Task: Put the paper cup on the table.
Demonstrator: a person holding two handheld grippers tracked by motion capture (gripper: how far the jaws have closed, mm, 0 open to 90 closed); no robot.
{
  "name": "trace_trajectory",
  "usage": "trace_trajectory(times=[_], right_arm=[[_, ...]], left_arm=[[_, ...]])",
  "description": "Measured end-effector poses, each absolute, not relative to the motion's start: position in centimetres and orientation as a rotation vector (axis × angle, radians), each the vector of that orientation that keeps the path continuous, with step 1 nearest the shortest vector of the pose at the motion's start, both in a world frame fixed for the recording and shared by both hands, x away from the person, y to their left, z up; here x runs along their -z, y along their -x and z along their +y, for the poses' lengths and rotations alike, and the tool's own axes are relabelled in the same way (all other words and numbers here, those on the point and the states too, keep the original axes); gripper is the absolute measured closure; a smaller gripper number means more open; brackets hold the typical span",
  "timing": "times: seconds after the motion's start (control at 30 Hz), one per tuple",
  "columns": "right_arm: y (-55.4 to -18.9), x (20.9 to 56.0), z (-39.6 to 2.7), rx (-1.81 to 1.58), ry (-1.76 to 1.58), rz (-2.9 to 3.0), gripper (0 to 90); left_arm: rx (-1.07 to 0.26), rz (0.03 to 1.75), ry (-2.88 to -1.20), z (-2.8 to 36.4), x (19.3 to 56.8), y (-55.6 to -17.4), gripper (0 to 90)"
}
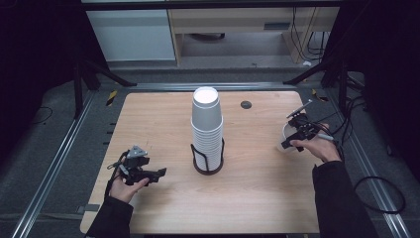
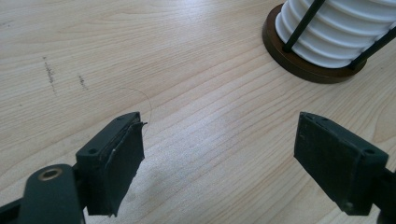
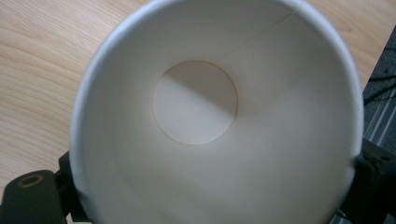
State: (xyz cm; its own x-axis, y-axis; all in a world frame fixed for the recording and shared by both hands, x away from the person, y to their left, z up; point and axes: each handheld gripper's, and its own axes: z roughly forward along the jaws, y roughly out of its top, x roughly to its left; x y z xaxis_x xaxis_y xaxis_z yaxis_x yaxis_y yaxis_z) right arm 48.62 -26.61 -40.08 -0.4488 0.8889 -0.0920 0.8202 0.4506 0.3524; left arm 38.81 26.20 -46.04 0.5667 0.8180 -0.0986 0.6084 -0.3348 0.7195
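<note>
Progress is judged as partway: one paper cup (image 3: 210, 116) is clamped by its rim between the jaws of the right gripper (image 1: 298, 135) near the desk's (image 1: 163, 114) right edge, well apart from the stack of paper cups (image 1: 207, 130) left upside down in its wire holder (image 1: 207, 157) at the centre. Setting down is judged not yet finished. The cup's mouth is turned toward the gripper camera, its long axis running away toward the desk. The left gripper (image 1: 143, 171) is released, resting low with nothing between its jaws.

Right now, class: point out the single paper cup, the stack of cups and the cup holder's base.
single paper cup (image 3: 195, 102), right gripper view, inside bottom.
stack of cups (image 1: 206, 116), high view, side wall.
cup holder's base (image 2: 299, 65), left gripper view, brown rim.
</note>
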Motion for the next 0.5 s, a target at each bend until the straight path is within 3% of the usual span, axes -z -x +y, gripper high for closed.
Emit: trace_trajectory(times=[0.5], right_arm=[[-48.7,41.8,-26.9,-0.277,-1.492,2.508,10.1]], left_arm=[[-0.365,1.14,-2.065,26.3,46.1,-38.8,15.2]])
